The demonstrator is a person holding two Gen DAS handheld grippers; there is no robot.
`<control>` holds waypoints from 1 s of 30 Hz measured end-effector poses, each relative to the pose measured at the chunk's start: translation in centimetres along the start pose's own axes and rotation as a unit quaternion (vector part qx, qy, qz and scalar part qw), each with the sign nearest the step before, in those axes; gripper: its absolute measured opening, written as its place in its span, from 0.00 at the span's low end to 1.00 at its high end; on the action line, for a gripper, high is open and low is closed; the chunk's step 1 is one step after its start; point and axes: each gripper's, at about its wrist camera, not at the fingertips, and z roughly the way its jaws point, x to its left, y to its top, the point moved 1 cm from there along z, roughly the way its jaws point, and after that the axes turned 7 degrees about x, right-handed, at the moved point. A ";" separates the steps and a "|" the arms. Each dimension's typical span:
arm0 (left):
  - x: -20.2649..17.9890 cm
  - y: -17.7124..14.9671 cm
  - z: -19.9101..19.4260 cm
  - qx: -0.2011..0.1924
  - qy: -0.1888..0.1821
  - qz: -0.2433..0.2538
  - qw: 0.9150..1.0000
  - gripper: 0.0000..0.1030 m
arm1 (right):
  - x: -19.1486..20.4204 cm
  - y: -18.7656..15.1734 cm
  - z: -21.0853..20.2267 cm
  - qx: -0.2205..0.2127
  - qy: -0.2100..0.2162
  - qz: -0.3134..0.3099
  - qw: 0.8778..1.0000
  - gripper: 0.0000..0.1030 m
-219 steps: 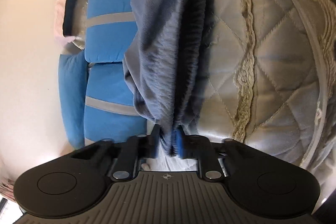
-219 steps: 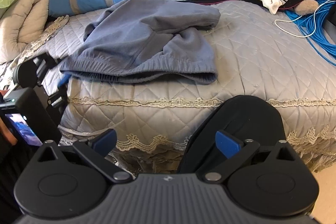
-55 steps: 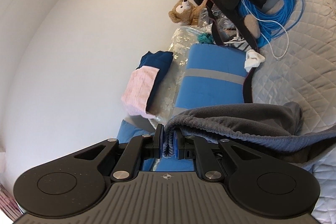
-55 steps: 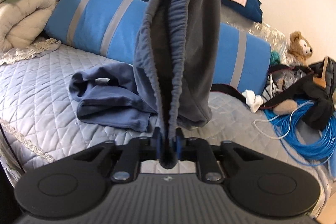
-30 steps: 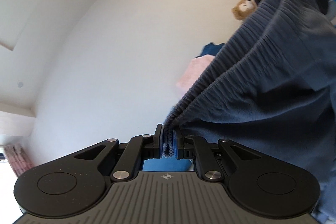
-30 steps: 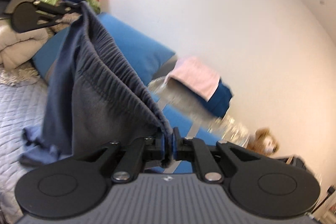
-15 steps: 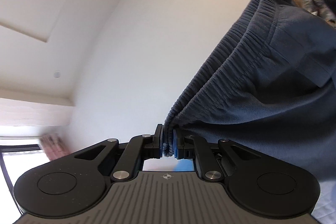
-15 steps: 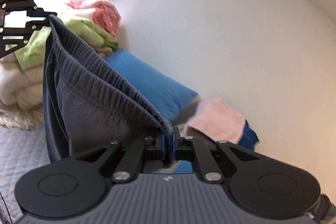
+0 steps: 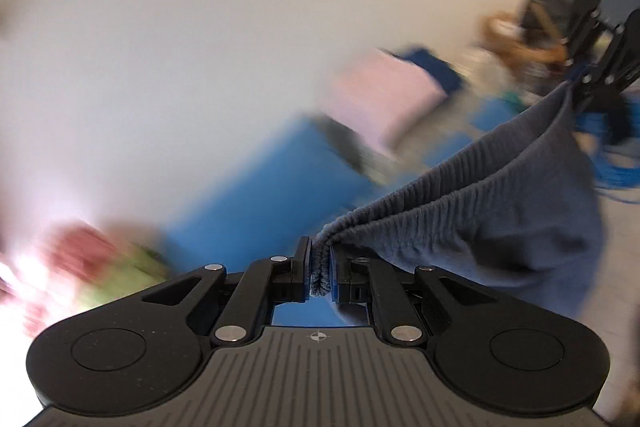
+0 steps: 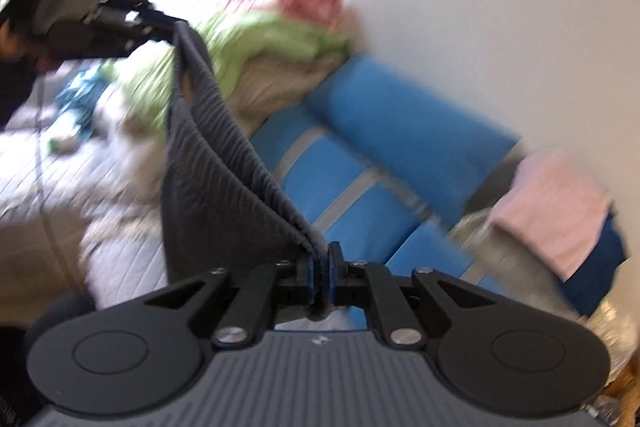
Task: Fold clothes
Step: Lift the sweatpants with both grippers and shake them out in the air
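The blue-grey shorts (image 9: 500,227) hang in the air by their ribbed elastic waistband, stretched between both grippers. My left gripper (image 9: 319,277) is shut on one end of the waistband. My right gripper (image 10: 320,277) is shut on the other end, and the shorts (image 10: 208,187) hang down to its left. Each gripper shows in the other's view: the right one (image 9: 576,87) at the upper right, the left one (image 10: 176,25) at the upper left. Both views are motion-blurred.
Below is the quilted grey bedspread (image 10: 48,179). Blue striped pillows (image 10: 360,179) lie against the white wall. A pile of green, beige and pink bedding (image 10: 272,39) sits at one end. A folded pink and navy stack (image 10: 560,211) sits on a bag.
Both grippers have tilted down from the wall and ceiling toward the bed, still holding the waistband taut between them. The pillows and bedding have come back into view.
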 end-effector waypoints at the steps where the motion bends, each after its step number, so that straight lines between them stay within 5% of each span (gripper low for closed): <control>1: 0.0 -0.5 1.1 0.018 -0.032 0.004 0.999 0.08 | -0.2 -0.5 0.8 0.020 0.012 -0.009 1.000 0.00; 4: -0.8 -2.0 3.9 0.049 -0.093 0.010 0.994 0.08 | -0.2 -2.3 2.3 0.059 0.024 -0.033 0.997 0.00; 9: -2.7 -2.5 6.3 0.053 -0.125 -0.004 0.991 0.07 | -0.5 -4.0 3.1 0.077 -0.001 -0.049 0.996 0.00; 18: -3.3 -1.4 8.7 -0.006 -0.150 -0.012 0.989 0.08 | -2.7 -2.5 -3.4 0.029 -0.082 -0.048 0.995 0.00; 24: -2.1 1.7 6.4 -0.045 -0.077 -0.018 0.996 0.07 | -3.0 -4.0 -4.6 0.035 -0.093 -0.040 0.994 0.00; 30: -0.7 5.2 2.0 -0.076 -0.021 -0.006 0.997 0.07 | -2.4 -6.0 -3.0 0.009 -0.038 -0.013 0.999 0.00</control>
